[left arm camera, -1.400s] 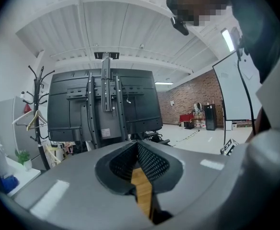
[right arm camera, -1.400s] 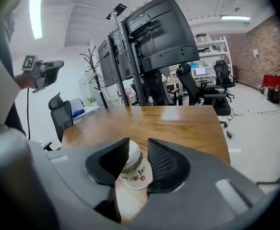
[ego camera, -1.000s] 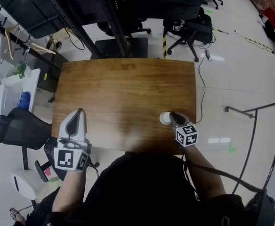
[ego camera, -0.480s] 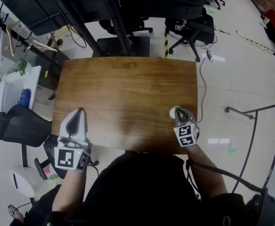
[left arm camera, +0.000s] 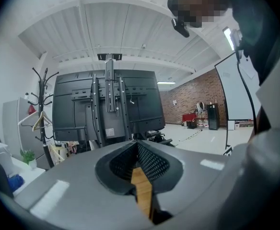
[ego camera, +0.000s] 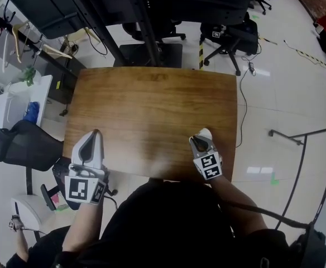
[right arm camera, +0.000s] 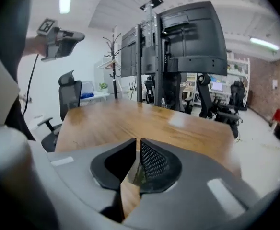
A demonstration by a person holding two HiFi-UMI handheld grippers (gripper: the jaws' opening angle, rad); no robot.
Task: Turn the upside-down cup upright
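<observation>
Desk in the middle, furniture all round it.
The cup [ego camera: 206, 132] is at the near right part of the desk [ego camera: 152, 99]. A screen stand [ego camera: 149, 53] rises behind the far edge, with an office chair [ego camera: 230, 35] to its right. A second chair [ego camera: 20, 147] stands left of the desk, with a side table [ego camera: 18, 102] beyond it.

Wears a black top [ego camera: 168, 222], forearms bare below the sleeves. Trails a dark cable [ego camera: 263, 210] off the right arm. Carries a pale grey, teardrop-shaped left gripper [ego camera: 94, 133] with a dark hollow along its back and a white cube [ego camera: 85, 187] of black square markers at the rear. Repeats that build in the right gripper [ego camera: 201, 140]. Lines the jaws with black dotted pads [left arm camera: 152, 163]. Has just drawn the right jaws closer onto a thin pale wall of the cup [ego camera: 206, 131].
</observation>
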